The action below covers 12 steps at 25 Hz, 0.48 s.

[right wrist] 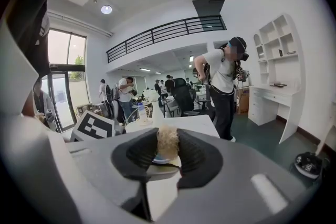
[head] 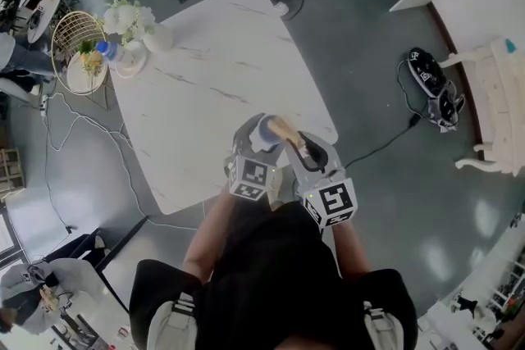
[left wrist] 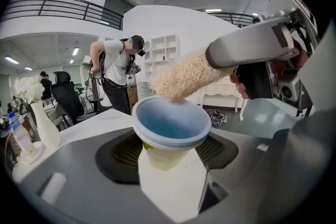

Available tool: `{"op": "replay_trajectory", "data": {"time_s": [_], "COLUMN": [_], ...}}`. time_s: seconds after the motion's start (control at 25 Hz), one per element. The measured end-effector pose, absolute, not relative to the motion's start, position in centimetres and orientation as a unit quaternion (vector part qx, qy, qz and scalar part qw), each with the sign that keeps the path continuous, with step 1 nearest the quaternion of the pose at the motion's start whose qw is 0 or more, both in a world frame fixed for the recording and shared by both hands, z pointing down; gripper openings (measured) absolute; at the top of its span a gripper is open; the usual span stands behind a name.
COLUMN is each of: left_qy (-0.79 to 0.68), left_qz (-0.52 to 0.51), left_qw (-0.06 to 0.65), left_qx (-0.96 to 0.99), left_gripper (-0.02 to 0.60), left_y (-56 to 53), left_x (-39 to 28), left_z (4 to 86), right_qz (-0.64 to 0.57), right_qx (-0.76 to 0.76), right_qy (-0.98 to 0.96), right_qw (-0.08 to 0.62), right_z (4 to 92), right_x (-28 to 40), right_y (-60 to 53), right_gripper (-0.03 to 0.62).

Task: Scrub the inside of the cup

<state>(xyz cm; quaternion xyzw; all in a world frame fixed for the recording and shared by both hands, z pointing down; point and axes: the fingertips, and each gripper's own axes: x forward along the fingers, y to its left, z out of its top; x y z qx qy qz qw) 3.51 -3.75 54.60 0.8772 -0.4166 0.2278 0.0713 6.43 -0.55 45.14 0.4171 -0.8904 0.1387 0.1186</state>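
A white marble table fills the head view. Over its near edge, in the air, the left gripper pinches a pale cup with a blue inside, jaws wide round its lower body. The right gripper is clamped on a bottle brush.

The cup's mouth faces up, tipped toward the brush, and its base-to-rim axis stands near upright. The brush slants down from the right gripper, its bristle tip just over the far rim and not yet inside.

The likely risk is that the bristles catch the rim instead of entering — a sideways push there could lever the cup out of its grip or tilt it.
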Motion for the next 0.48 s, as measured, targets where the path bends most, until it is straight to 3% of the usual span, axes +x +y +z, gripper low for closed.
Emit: {"op": "replay_trajectory", "data": {"time_s": [0.48], "left_qy": [-0.422], "left_qz": [0.238], "left_qw": [0.029], "left_qx": [0.875], "left_gripper": [0.318], "left_y": [-2.0], "left_x": [3.1], "left_z": [53.6], "right_qz": [0.146], "right_qx": [0.397], "right_qy": [-0.891], "right_qw": [0.164], "right_z": [47.2], "right_x": [4.6], "right_y": [1.3], "right_gripper": [0.107]}}
